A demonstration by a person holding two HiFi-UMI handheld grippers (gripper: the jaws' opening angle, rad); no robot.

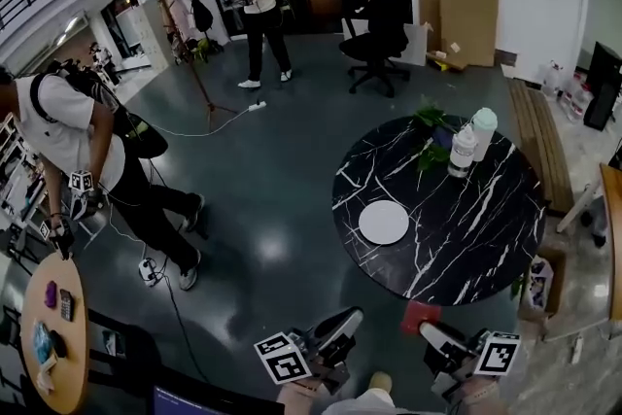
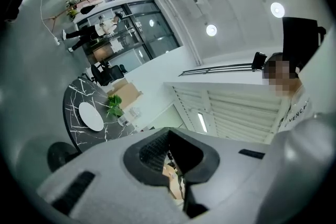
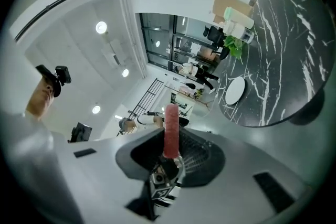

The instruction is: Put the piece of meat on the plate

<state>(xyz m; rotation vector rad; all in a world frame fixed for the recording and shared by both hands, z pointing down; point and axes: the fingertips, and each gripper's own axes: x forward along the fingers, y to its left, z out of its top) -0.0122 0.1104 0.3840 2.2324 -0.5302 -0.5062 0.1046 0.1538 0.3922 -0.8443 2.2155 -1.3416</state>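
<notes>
A pink-red strip of meat [image 3: 171, 128] stands upright between the pads of my right gripper [image 3: 171, 138], which is shut on it. From the head view the meat [image 1: 420, 316] shows as a red patch at the tip of the right gripper [image 1: 434, 337], just short of the near edge of the black marble table [image 1: 486, 238]. On that table's near left part lies the white plate [image 1: 383, 222], bare; both gripper views also catch the plate [image 3: 234, 91] [image 2: 91, 116]. My left gripper [image 1: 342, 324] [image 2: 169, 138] hangs beside the right one, shut, with nothing in it.
Two white bottles [image 1: 463, 151] and a small green plant [image 1: 432, 126] stand at the table's far side. A black office chair [image 1: 384, 24] stands beyond. One person [image 1: 73, 136] is by a small wooden table [image 1: 53, 335] at left, another [image 1: 258, 10] near the doorway.
</notes>
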